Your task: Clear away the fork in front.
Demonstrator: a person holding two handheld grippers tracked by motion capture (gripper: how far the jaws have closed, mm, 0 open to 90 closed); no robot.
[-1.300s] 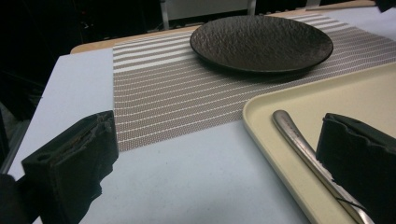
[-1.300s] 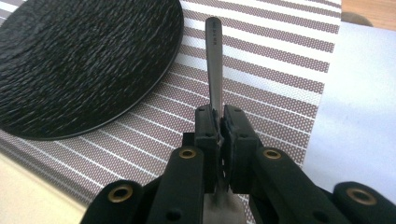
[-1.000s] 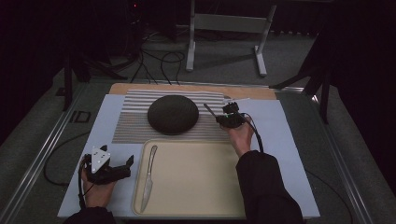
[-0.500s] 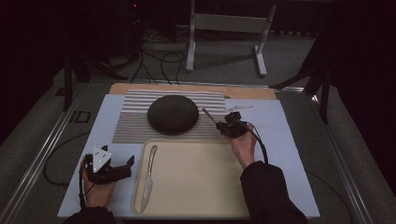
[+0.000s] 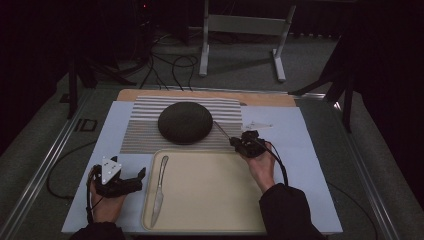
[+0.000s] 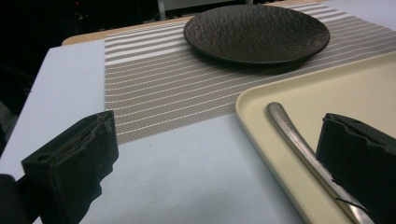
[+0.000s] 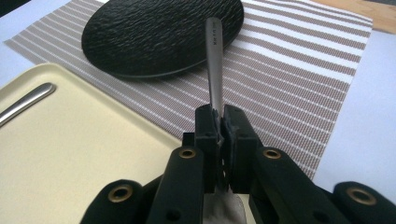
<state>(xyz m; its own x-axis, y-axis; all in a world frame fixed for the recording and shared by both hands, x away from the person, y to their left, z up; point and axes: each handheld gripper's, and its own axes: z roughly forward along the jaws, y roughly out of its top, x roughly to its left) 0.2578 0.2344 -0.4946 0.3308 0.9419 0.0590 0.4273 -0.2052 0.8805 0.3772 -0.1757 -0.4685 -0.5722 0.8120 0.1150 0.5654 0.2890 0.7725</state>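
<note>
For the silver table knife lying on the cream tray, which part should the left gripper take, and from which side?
Grip the silver table knife by its rounded handle end, coming from above with the jaws across its width. It lies flat along the left edge of the cream tray, so the raised rim likely blocks a sideways approach. The open left gripper sits beside it.

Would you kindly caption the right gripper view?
Right gripper clamps a metal utensil handle over the dark plate.
</note>
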